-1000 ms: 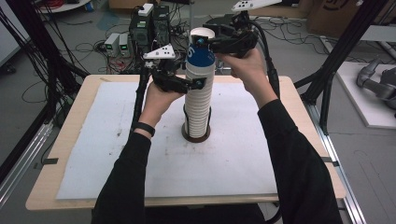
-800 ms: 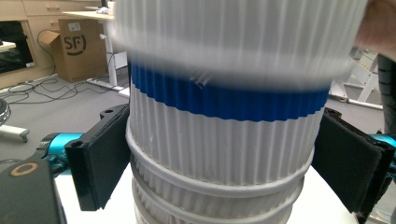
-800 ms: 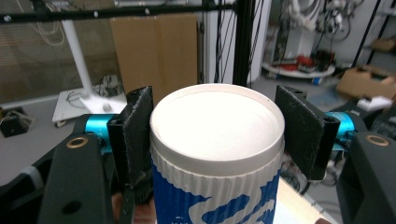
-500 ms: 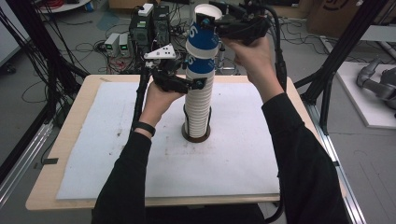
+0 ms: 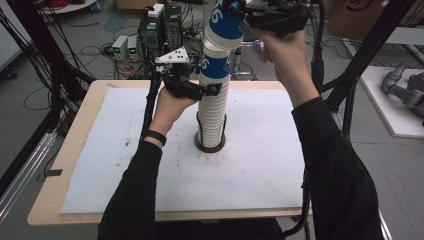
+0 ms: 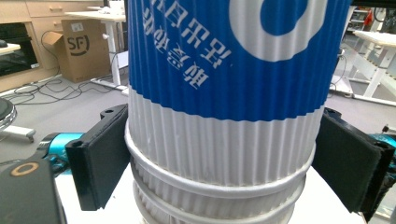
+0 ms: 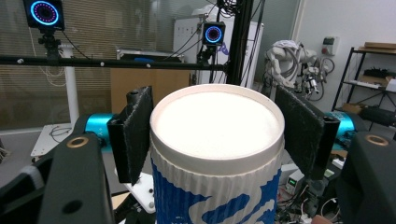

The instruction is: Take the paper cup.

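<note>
**Top cup held clear above the stack**

The stack of paper cups (image 5: 211, 112) stands upside down on a dark round base (image 5: 209, 146), near the middle of the white mat (image 5: 250, 170) that covers the tabletop (image 5: 90, 107). Every place below is given from that stack.

The left hand-held gripper (image 5: 212, 90) is level with the stack's upper part, coming in from its left. In the left gripper view its two pads flank the blue-and-white ribbed cup (image 6: 224, 93) at the stack's top; whether they press on it or only stand beside it I cannot tell.

The right hand-held gripper (image 5: 240, 10) is above the stack and slightly to its right, clenched on a single cup (image 5: 226, 25). That cup tilts, and a narrow gap shows between it and the stack's top cup. In the right gripper view the pads squeeze the cup just below its white bottom (image 7: 217, 122).

Beyond the stack, past the far edge of the tabletop, sit electronics boxes (image 5: 160, 27) and loose cables on the floor. A black frame post (image 5: 370, 50) rises to the right of the stack, behind the right forearm. Nothing else lies on the mat beside the stack.
</note>
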A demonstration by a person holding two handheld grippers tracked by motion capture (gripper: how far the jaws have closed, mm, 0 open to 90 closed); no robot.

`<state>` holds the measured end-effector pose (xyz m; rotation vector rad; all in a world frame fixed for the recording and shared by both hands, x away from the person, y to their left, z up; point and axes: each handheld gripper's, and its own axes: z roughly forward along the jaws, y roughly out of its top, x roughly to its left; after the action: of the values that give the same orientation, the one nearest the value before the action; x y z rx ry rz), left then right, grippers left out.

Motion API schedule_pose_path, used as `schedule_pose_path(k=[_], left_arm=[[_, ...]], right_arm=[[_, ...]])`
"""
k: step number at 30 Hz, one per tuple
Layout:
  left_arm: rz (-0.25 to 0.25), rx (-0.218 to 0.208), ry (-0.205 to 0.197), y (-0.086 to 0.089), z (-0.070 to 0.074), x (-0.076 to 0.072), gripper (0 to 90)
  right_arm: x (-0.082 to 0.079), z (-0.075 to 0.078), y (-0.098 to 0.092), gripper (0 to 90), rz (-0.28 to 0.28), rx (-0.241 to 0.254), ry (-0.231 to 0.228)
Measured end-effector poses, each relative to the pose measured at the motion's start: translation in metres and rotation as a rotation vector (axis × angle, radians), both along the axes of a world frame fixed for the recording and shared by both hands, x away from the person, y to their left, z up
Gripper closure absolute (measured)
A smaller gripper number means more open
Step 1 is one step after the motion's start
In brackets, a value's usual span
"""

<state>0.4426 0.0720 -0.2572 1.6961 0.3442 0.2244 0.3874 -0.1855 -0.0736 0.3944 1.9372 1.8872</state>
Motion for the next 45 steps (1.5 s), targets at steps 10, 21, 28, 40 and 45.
schedule_pose_path(k=[10,21,28,40,45], left_arm=[[0.042,0.018,-0.012,-0.001,0.003,-0.004,6.5],[0.103,0.033,-0.035,0.013,0.008,-0.017,4.9],[0.141,0.053,-0.041,0.027,0.008,-0.027,4.9],[0.167,0.080,-0.067,0.053,0.000,-0.059,5.0],[0.174,0.093,-0.073,0.061,-0.002,-0.073,5.0]], right_arm=[[-0.008,0.000,-0.019,31.5,0.009,0.001,-0.004],[-0.021,-0.009,-0.047,31.5,0.013,0.011,-0.003],[-0.027,-0.020,-0.057,31.5,0.023,0.009,0.003],[-0.039,-0.041,-0.066,31.5,0.052,-0.014,0.030],[-0.042,-0.054,-0.069,31.5,0.059,-0.025,0.051]])
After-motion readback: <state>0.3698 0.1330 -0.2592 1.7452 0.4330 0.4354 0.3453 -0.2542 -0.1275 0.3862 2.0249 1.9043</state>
